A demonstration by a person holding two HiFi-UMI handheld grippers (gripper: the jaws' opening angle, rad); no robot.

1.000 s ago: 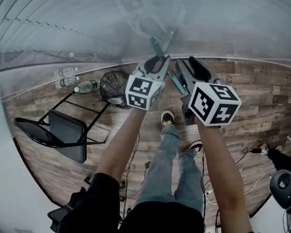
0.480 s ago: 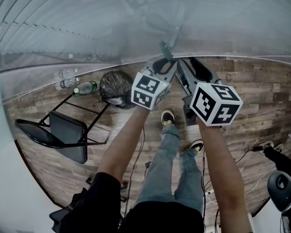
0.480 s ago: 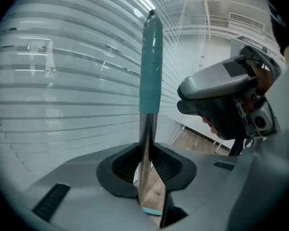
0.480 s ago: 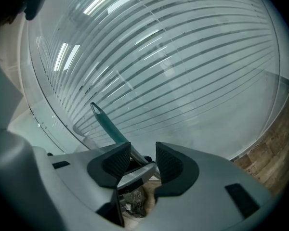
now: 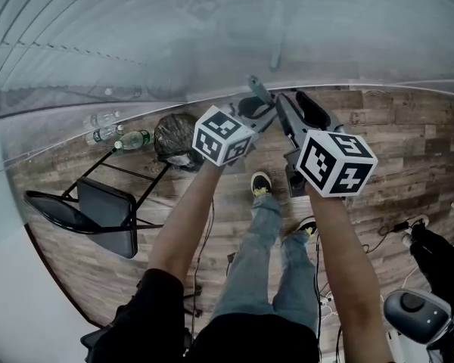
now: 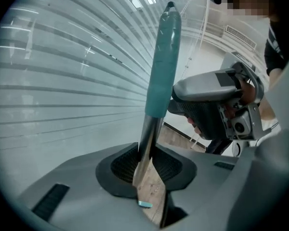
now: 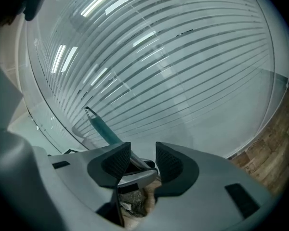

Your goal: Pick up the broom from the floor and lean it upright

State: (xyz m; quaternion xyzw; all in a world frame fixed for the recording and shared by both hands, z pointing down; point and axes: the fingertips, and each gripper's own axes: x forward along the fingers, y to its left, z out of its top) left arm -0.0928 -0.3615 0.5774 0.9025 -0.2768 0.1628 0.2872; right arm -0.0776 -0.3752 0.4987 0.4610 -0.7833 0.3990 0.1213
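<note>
The broom's metal shaft with a teal grip (image 6: 163,66) stands nearly upright in front of the striped glass wall. My left gripper (image 6: 147,165) is shut on the shaft just below the grip. In the head view the grip's tip (image 5: 259,91) pokes up past the left gripper (image 5: 257,112), close beside the right gripper (image 5: 289,116). My right gripper (image 7: 142,160) is open, with nothing between its pads. Through its gap I see the left gripper's jaw and the teal grip (image 7: 102,128) slanting up to the left. The broom's head is hidden.
The frosted striped glass wall (image 5: 212,36) rises right ahead. On the wood floor to the left lie a tipped black folding chair (image 5: 98,210), a black bag (image 5: 175,138) and a few bottles (image 5: 117,134). Cables and a grey device (image 5: 416,308) sit at the lower right.
My left gripper has turned and shifted with the broom, so the grip's tip moved right and down, closer to the right gripper. The right gripper has hardly moved.
</note>
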